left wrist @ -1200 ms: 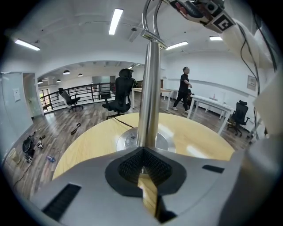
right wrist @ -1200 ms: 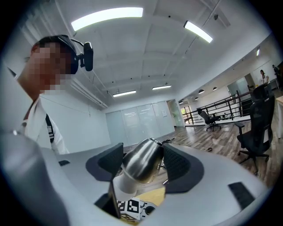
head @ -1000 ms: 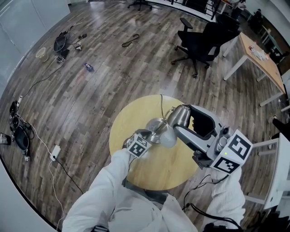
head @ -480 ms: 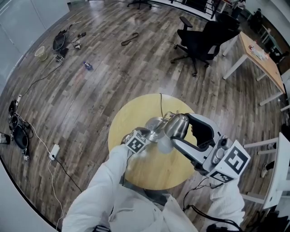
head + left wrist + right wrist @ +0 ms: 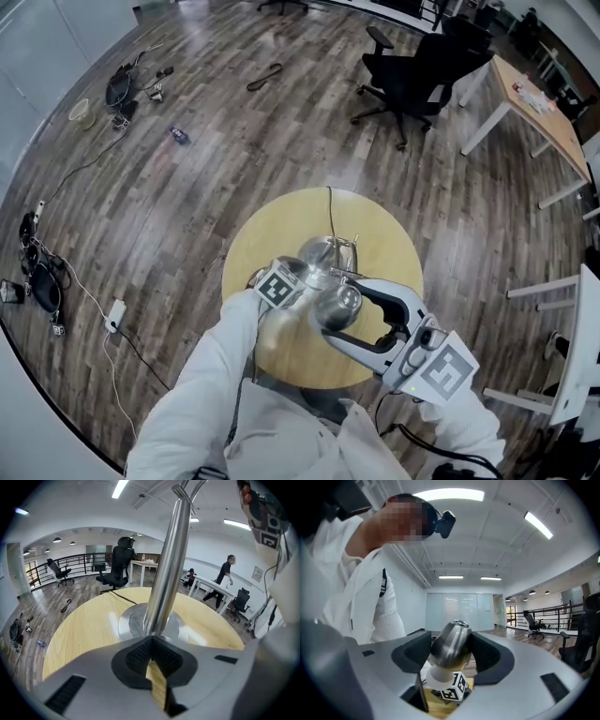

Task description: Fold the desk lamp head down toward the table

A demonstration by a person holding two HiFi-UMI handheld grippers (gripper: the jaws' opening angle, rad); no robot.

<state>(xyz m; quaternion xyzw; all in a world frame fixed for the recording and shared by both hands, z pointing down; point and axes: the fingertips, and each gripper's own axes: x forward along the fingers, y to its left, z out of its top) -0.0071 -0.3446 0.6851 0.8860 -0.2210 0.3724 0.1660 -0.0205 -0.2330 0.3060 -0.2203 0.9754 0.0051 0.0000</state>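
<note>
A chrome desk lamp stands on the round yellow table (image 5: 389, 246), its disc base (image 5: 323, 251) near the middle. In the left gripper view the pole (image 5: 165, 573) rises from the base (image 5: 133, 623), and my left gripper (image 5: 152, 641) is shut on it just above the base. From the head view the left gripper (image 5: 298, 275) sits at the base's near left. My right gripper (image 5: 337, 309) is shut on the lamp head (image 5: 340, 298), which hangs low over the table's near half. In the right gripper view that head (image 5: 450, 644) fills the gap between the jaws.
The lamp's black cord (image 5: 330, 211) runs off the table's far edge. A black office chair (image 5: 412, 80) and a wooden desk (image 5: 534, 112) stand beyond. Cables and a power strip (image 5: 37, 272) lie on the floor at left. A white frame (image 5: 572, 347) stands at right.
My right gripper has brought the lamp head down and toward the near edge of the table. The left gripper has stayed on the pole by the base.
</note>
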